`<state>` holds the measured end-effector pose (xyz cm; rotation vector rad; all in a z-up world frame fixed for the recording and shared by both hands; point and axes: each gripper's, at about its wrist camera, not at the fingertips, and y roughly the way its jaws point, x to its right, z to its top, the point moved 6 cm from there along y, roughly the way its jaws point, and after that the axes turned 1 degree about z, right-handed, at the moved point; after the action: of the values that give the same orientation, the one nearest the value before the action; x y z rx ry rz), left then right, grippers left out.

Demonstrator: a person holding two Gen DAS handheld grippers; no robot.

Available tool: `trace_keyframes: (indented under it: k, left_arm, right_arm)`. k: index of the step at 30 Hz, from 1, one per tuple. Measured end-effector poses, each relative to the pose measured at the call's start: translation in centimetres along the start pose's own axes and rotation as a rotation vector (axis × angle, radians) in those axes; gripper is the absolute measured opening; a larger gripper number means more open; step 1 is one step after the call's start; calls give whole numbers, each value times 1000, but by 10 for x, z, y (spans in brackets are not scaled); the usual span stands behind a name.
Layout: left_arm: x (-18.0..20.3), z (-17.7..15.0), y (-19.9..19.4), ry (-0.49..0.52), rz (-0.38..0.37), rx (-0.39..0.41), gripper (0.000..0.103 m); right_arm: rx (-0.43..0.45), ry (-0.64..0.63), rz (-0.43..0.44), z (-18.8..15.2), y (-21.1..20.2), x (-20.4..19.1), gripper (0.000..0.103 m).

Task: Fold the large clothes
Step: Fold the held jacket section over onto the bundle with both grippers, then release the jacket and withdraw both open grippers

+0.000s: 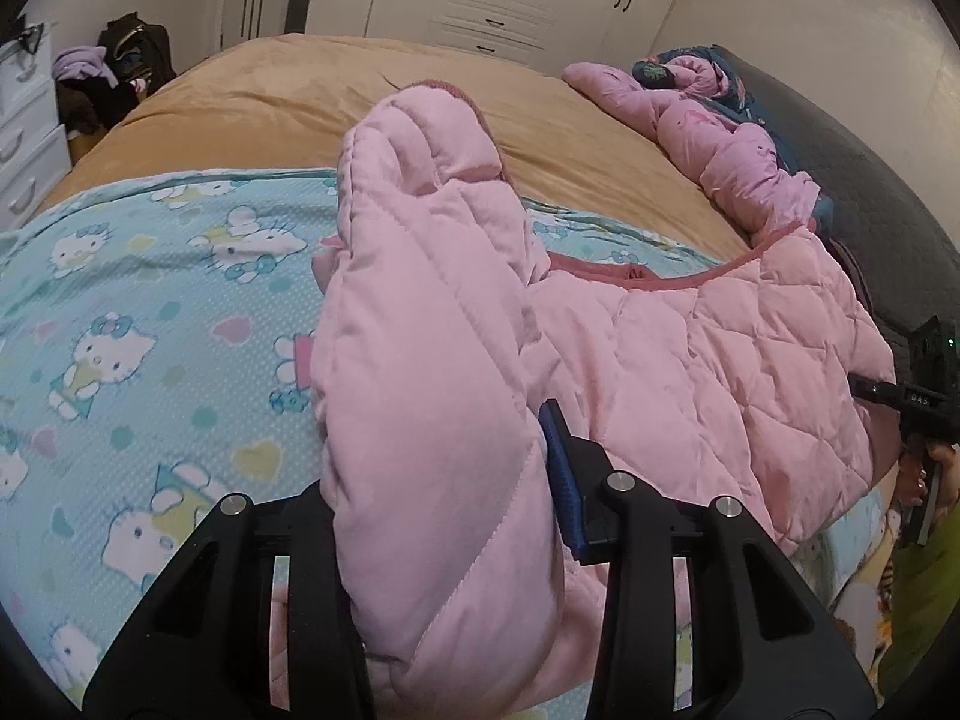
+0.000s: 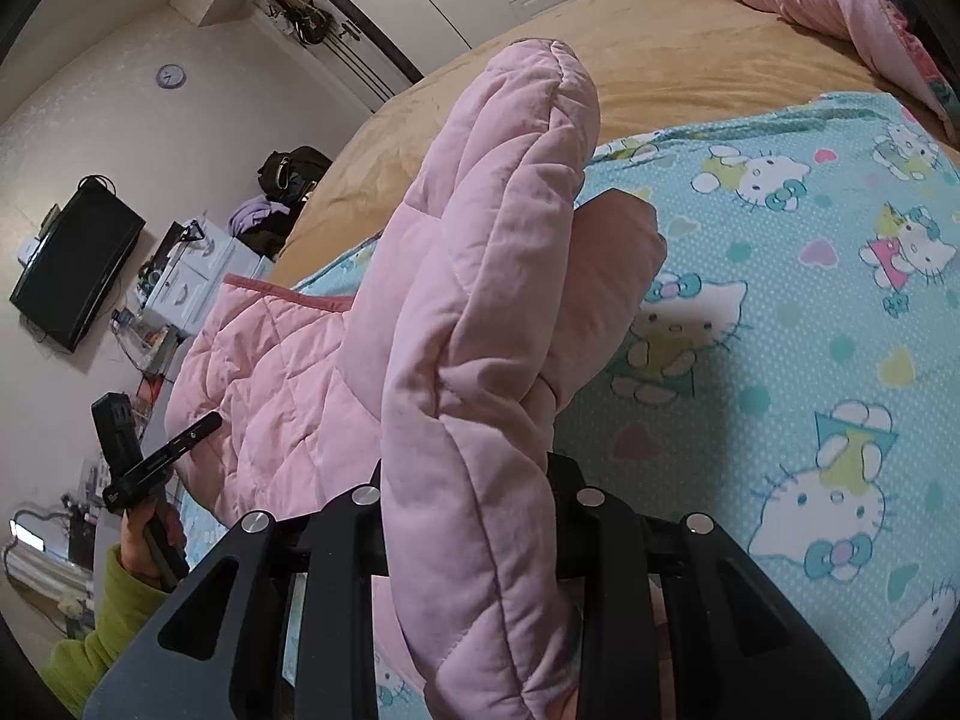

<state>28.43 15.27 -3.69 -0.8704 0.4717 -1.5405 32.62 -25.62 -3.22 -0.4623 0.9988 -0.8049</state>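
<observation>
Across the cartoon-print bedspread [image 1: 120, 276], both grippers, left [image 1: 444, 510] and right [image 2: 474, 540], clamped bunched folds of the pink quilted jacket [image 1: 690, 360] between narrowed jaws, presumably lifting for folding.

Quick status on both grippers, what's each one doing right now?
Left gripper: shut on a bunched fold of the pink quilted jacket.
Right gripper: shut on another fold of the same jacket.

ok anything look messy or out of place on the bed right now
Only the far side: a second pink garment lies crumpled in a heap at the bed's edge, tangled with a dark floral fabric. The pink quilted jacket being folded is bunched where the jaws hold it, as expected.
</observation>
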Motion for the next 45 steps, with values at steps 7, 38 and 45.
trace_keyframes:
  k: [7, 38, 45]
  left_arm:
    - [8, -12, -10, 29, -6, 13, 18]
    - [-44, -12, 50, -30, 136, -42, 50]
    - [-32, -9, 9, -28, 135, 27, 94]
  right_arm:
    - [1, 6, -24, -13, -3, 1, 26]
    - [48, 85, -475, -54, 13, 69, 92]
    - [232, -80, -501, -58, -44, 9, 99]
